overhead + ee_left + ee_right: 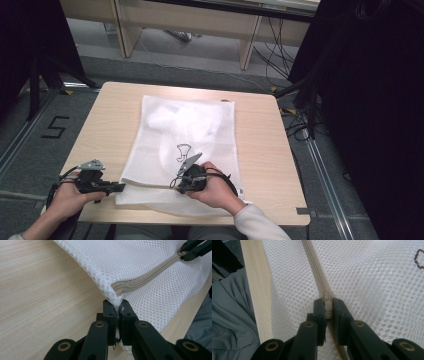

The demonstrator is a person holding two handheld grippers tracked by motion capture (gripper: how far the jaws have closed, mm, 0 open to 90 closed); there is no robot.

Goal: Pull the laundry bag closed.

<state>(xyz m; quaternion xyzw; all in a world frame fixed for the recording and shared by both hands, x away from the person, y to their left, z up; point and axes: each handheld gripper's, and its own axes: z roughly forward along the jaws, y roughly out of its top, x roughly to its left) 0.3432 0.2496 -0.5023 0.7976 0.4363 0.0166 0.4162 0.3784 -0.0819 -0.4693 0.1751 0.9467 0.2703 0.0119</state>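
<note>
Near edge of the tabletop: white mesh bag lies flat, reaching toward the far edge. Left gripper clenched on the bag's corner. Right gripper clamped on the zipper pull, midway along the near hem.

Soft, even light fell from above, and the table showed no hard shadows. The room's edges stayed dark. Both close views blurred slightly at the bottom.
</note>
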